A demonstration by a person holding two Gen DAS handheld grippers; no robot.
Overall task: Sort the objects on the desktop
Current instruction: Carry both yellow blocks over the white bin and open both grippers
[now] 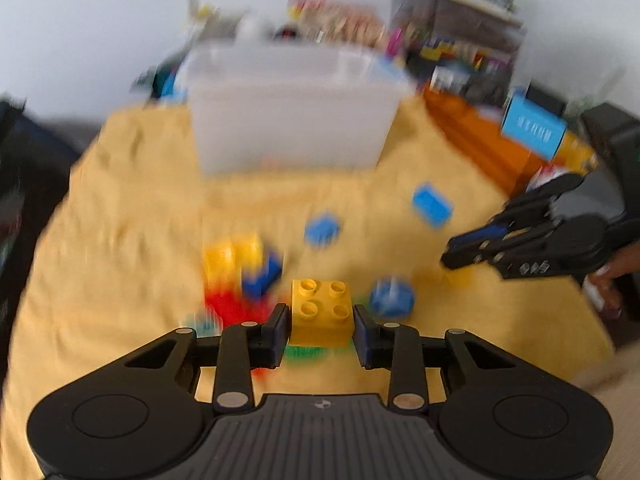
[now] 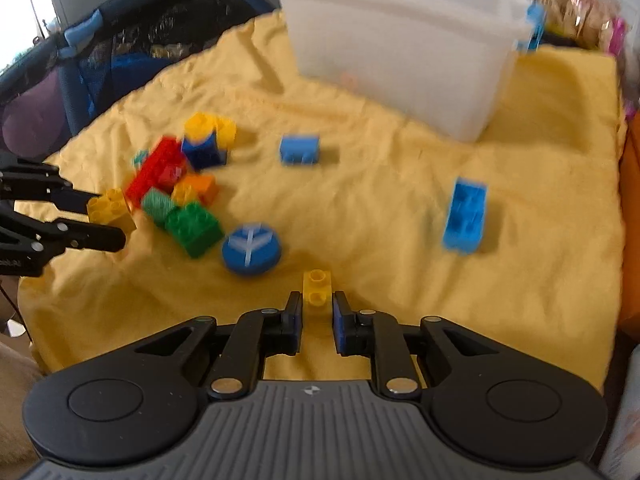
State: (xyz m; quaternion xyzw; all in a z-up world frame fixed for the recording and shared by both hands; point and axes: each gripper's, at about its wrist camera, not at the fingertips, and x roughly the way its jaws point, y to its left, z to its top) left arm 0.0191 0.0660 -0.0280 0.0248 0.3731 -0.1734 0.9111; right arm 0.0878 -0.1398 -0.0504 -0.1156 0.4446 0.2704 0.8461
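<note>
both grippers (image 1: 321, 322) (image 2: 317, 310) clamp yellow bricks (image 1: 321, 312) (image 2: 317, 288)

We saw a creased, matt yellow cloth (image 2: 400, 208) spread under everything. The bricks looked like smooth, slightly glossy plastic: the yellow four-stud brick (image 1: 321, 312), the small yellow brick (image 2: 317, 287) and the green brick (image 2: 194, 229). The bin (image 2: 404, 52) was frosted, translucent plastic. The left gripper (image 1: 321, 330) was matt black plastic with ribbed grey housing and small shiny metal pins.

Bricks (image 2: 176, 184) lie before the bin (image 2: 404, 64).
</note>
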